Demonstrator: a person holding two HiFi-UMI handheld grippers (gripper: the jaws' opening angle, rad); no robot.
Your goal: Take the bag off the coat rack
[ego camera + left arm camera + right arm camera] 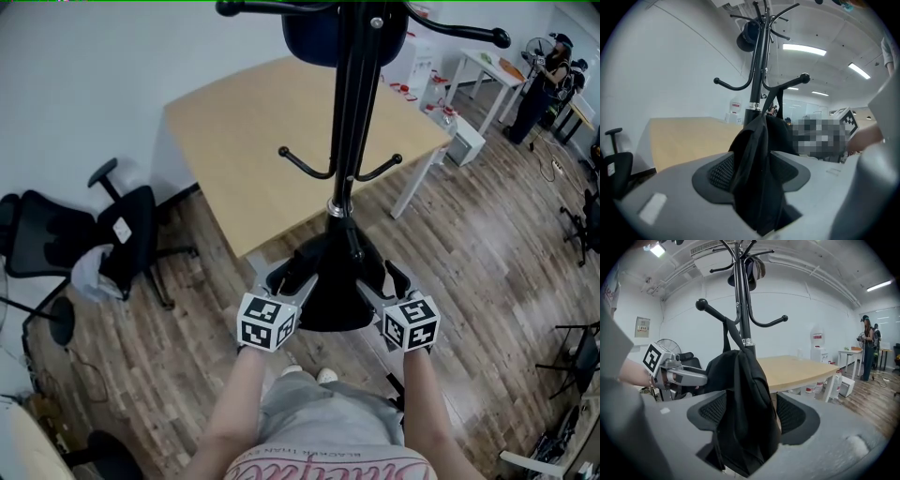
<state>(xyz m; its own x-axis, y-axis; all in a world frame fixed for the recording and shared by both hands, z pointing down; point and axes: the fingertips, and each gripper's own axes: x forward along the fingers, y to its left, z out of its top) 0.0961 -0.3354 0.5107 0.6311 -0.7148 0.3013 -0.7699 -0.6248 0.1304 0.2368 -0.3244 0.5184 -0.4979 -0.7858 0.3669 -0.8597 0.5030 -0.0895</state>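
Left gripper [292, 275] and right gripper [392, 277] clamp the black bag [740, 399] (strap over a hook [701, 304]); next, lift it clear.

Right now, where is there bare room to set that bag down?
The table behind the rack is bare. So is the floor between chair and rack. Crowded: the rack's foot, where the left gripper and right gripper grip the bag, and by the box past the table.

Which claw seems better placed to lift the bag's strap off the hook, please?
Probably the right claw: it is shut on the bag directly beneath the strap over the hook. The left claw grips it too.
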